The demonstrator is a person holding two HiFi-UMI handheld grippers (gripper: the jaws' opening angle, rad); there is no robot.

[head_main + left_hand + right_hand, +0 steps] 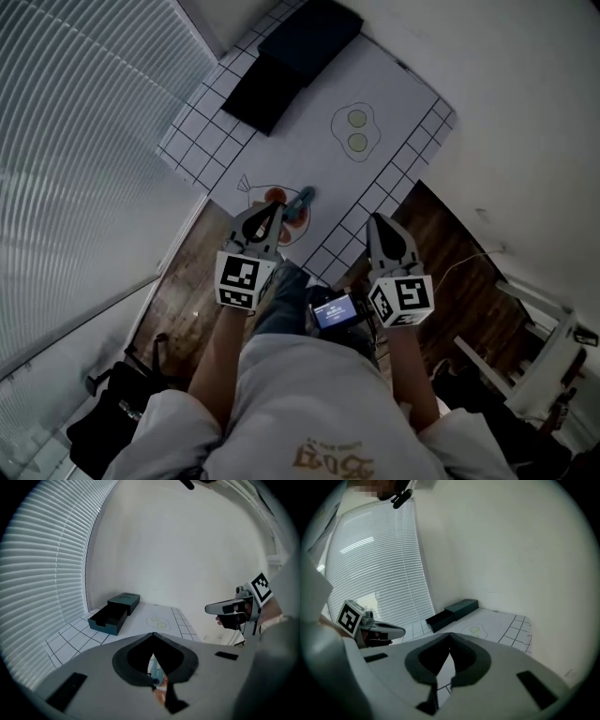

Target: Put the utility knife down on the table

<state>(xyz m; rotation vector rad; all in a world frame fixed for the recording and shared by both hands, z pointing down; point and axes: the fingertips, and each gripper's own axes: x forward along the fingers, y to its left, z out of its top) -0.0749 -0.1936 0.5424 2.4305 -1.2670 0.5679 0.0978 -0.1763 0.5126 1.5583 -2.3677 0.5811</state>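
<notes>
The utility knife (303, 198), blue-bodied, lies on the white gridded table mat (394, 103) near its front edge, beside an orange drawn mark (275, 195). My left gripper (278, 210) hangs just above and in front of the knife, shut with nothing between its jaws. In the left gripper view, part of the knife (157, 670) shows through the gap below the closed tips of the left gripper (153, 633). My right gripper (375, 218) is level with it to the right, off the table edge. It is also shut and empty (450, 633).
An open dark box (265, 89) and a second dark box (309, 36) sit at the mat's far end. Two green circles in an outline (356, 131) are drawn mid-mat. Window blinds (75, 141) run along the left. Wooden floor (450, 253) lies right of the table.
</notes>
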